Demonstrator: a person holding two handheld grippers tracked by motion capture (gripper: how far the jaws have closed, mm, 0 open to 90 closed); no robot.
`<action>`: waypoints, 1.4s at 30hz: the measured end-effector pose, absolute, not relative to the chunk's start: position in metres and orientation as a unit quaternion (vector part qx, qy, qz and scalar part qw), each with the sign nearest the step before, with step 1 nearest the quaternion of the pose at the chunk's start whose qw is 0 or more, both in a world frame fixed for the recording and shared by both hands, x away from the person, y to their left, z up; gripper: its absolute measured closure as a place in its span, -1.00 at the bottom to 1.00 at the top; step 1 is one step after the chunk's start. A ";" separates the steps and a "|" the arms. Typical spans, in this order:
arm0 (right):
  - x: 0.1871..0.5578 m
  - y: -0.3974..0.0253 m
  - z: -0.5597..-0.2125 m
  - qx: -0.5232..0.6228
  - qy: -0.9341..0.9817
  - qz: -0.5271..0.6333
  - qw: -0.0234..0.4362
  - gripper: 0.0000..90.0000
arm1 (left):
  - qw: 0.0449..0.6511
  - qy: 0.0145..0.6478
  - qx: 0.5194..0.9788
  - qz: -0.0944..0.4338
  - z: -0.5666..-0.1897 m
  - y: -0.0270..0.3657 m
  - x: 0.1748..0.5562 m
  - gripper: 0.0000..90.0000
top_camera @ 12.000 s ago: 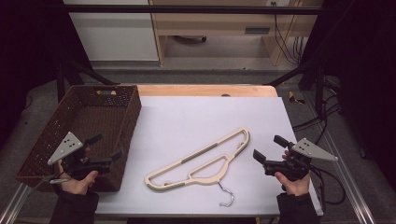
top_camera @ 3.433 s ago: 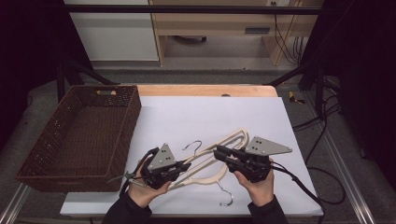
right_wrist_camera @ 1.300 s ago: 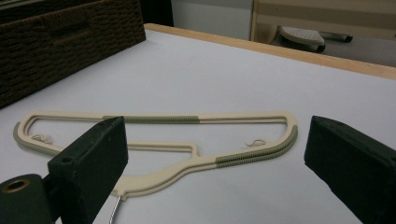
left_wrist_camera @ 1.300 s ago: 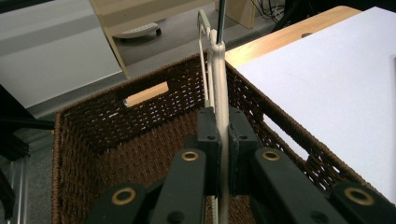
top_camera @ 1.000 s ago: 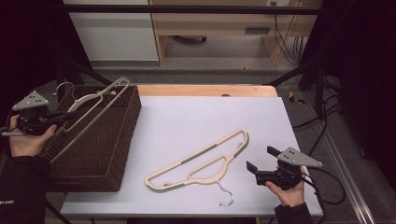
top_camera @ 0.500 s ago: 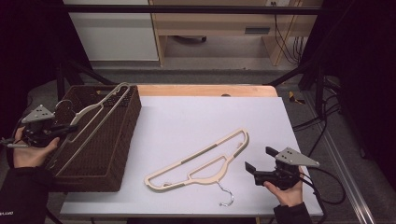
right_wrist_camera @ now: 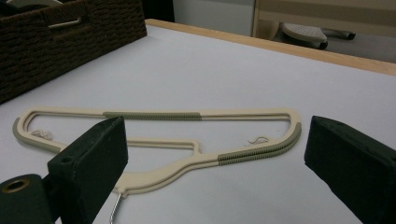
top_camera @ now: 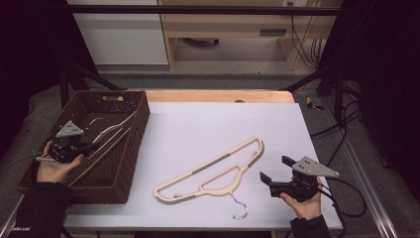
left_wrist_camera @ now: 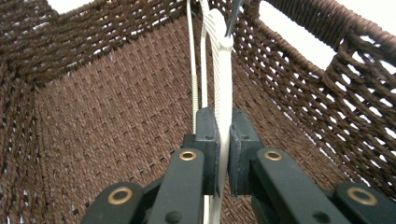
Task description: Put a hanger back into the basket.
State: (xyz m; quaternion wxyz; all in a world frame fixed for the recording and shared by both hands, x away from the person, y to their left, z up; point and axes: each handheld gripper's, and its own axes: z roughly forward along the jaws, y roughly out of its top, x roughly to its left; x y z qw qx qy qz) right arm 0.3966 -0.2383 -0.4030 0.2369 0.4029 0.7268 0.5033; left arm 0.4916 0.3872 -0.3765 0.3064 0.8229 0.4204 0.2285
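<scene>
- Your left gripper sits over the dark brown woven wicker basket at the table's left edge; its jaws are pinched on the cream plastic clothes hanger that slants down inside the basket
- In the left gripper view, that hanger runs as a thin edge between the two black pads and away toward the basket's far wall, its metal hook at the top
- Your right gripper rests near the front right of the white table top, jaws spread wide and holding nothing
- A second cream plastic hanger with grey-green ribbed grips and a metal hook lies flat on the table, just left of your right gripper and apart from it
- In the right gripper view, this second hanger lies ahead of the open jaws, the basket farther off
</scene>
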 end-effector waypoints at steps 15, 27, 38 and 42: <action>0.396 -0.239 -0.402 0.402 0.726 0.505 0.237 -0.85 | 0.270 0.418 0.845 0.195 -0.382 0.370 0.489 0.46; 0.395 -0.239 -0.400 0.402 0.724 0.507 0.237 -0.85 | 0.293 0.407 0.834 0.231 -0.359 0.375 0.471 0.05; 0.393 -0.239 -0.400 0.402 0.721 0.514 0.233 -0.85 | 0.445 0.395 0.745 0.301 -0.321 0.363 0.434 -0.54; 0.394 -0.239 -0.400 0.400 0.723 0.513 0.233 -0.86 | 0.482 0.394 0.717 0.313 -0.313 0.347 0.419 -0.85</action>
